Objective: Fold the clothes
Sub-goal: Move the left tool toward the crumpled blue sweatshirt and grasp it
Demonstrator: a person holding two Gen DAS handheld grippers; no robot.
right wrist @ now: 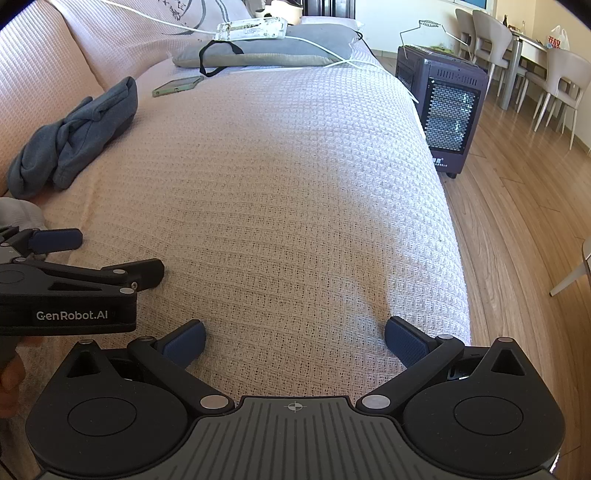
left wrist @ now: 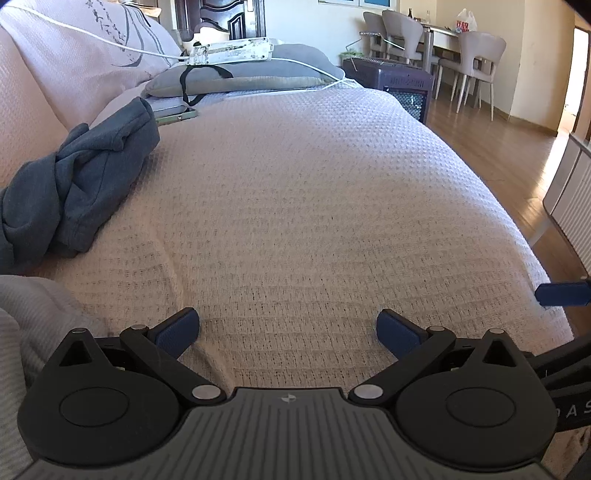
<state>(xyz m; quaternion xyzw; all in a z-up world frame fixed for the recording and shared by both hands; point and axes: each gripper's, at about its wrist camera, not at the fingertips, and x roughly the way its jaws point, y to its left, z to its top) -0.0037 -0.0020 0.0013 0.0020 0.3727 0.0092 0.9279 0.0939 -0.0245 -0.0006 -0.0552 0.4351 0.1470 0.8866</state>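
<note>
- Nearest the lens, the left tool (left wrist: 288, 332) hovers over the sofa's waffle-weave cover (left wrist: 295, 206), blue pads spread wide, nothing between them.
- Just beside it, the right tool (right wrist: 294, 341) is spread equally wide and also empty.
- Crumpled grey-blue garment (right wrist: 74, 138) lies well ahead on the left, against the backrest, apart from both tools.
- Beyond it, a grey cushion (right wrist: 266, 50) carries a white power strip (right wrist: 253, 29).
- On the wooden floor at right stands a dark heater (right wrist: 441, 99).

free: bedspread (left wrist: 295, 206) middle | blocked: far-left crumpled grey garment (left wrist: 74, 184), pillow (left wrist: 240, 74) beyond
</note>
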